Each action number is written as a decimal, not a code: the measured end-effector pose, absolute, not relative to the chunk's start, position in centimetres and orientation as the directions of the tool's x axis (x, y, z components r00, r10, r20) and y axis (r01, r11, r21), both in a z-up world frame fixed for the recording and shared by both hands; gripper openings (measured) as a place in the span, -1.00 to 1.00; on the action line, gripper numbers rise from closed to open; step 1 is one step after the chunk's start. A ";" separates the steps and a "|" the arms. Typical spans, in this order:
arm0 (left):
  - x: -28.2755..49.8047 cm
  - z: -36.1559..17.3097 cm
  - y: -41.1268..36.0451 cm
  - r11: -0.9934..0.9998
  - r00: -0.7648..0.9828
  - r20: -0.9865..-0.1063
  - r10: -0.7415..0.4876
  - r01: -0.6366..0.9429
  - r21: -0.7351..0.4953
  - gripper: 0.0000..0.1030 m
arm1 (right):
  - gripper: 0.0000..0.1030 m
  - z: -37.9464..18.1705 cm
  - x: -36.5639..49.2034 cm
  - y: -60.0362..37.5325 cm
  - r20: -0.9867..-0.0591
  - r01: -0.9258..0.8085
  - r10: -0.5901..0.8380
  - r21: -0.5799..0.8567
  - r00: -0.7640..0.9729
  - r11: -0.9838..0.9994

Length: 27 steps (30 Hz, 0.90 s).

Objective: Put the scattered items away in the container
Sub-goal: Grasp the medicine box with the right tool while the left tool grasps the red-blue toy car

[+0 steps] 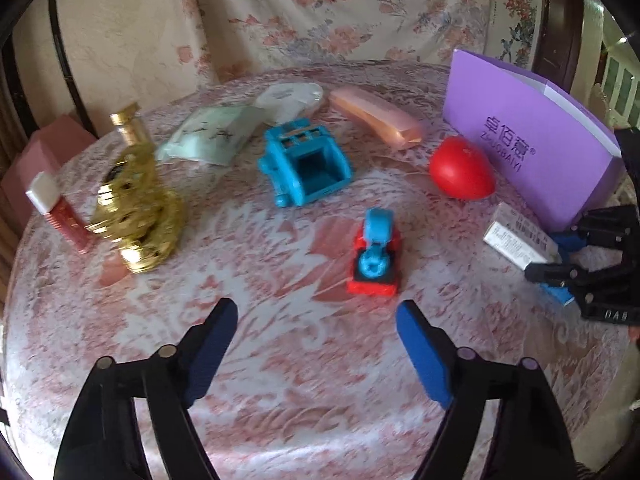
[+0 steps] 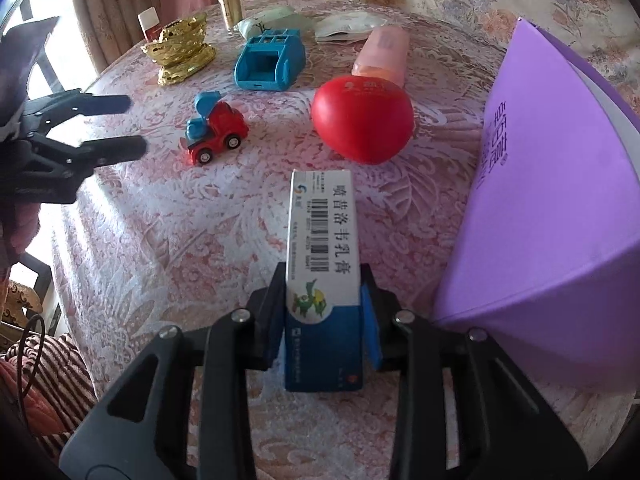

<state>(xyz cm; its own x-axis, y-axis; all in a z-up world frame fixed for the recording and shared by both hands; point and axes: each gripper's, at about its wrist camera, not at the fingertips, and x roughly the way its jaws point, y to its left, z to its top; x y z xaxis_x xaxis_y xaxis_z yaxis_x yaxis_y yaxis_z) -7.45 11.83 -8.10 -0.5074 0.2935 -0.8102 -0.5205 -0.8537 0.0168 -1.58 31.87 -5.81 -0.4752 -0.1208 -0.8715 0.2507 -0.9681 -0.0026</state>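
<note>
My right gripper (image 2: 322, 312) is shut on a white and blue ointment box (image 2: 322, 248), just left of the purple container box (image 2: 560, 220). In the left wrist view the same gripper (image 1: 556, 256) holds the ointment box (image 1: 516, 240) beside the purple box (image 1: 532, 140). My left gripper (image 1: 316, 320) is open and empty above the tablecloth, just short of a red and blue toy truck (image 1: 376, 256). It also shows in the right wrist view (image 2: 136, 128), left of the truck (image 2: 216, 128).
On the round table's pink lace cloth (image 1: 280, 360) lie a red heart-shaped ball (image 1: 462, 168), a blue toy basket (image 1: 308, 164), a pink case (image 1: 376, 116), two sachets (image 1: 208, 136), a gold ornament (image 1: 136, 208), a small bottle (image 1: 128, 124) and a red tube (image 1: 56, 208).
</note>
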 end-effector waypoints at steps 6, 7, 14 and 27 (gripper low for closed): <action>-9.6 -10.0 14.7 -0.822 -0.404 -0.849 0.340 -0.566 -0.060 -0.12 | -0.30 -5.7 -1.6 32.2 -0.867 0.234 -0.134 0.020 -0.481 -0.972; -9.8 -10.2 15.1 -0.819 -0.398 -0.851 0.344 -0.571 -0.064 -0.18 | -0.30 -5.7 -1.7 32.2 -0.867 0.232 -0.135 0.023 -0.480 -0.972; -10.0 -10.1 16.9 -0.804 -0.398 -0.846 0.355 -0.592 -0.059 -0.29 | -0.30 -5.7 -1.8 32.5 -0.861 0.231 -0.151 0.040 -0.485 -0.972; -12.0 -10.4 18.0 -0.814 -0.394 -0.840 0.373 -0.573 -0.092 -0.27 | -0.29 -5.8 -1.7 32.5 -0.859 0.221 -0.144 0.038 -0.491 -0.975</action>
<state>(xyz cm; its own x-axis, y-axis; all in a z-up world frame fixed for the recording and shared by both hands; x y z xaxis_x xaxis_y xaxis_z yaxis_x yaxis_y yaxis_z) -11.99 17.99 -10.40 -0.3942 0.3730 -0.8399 -0.5734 -0.8140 -0.0924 -1.72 32.50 -5.77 -0.4908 -0.1443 -0.8592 0.2207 -0.9746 0.0376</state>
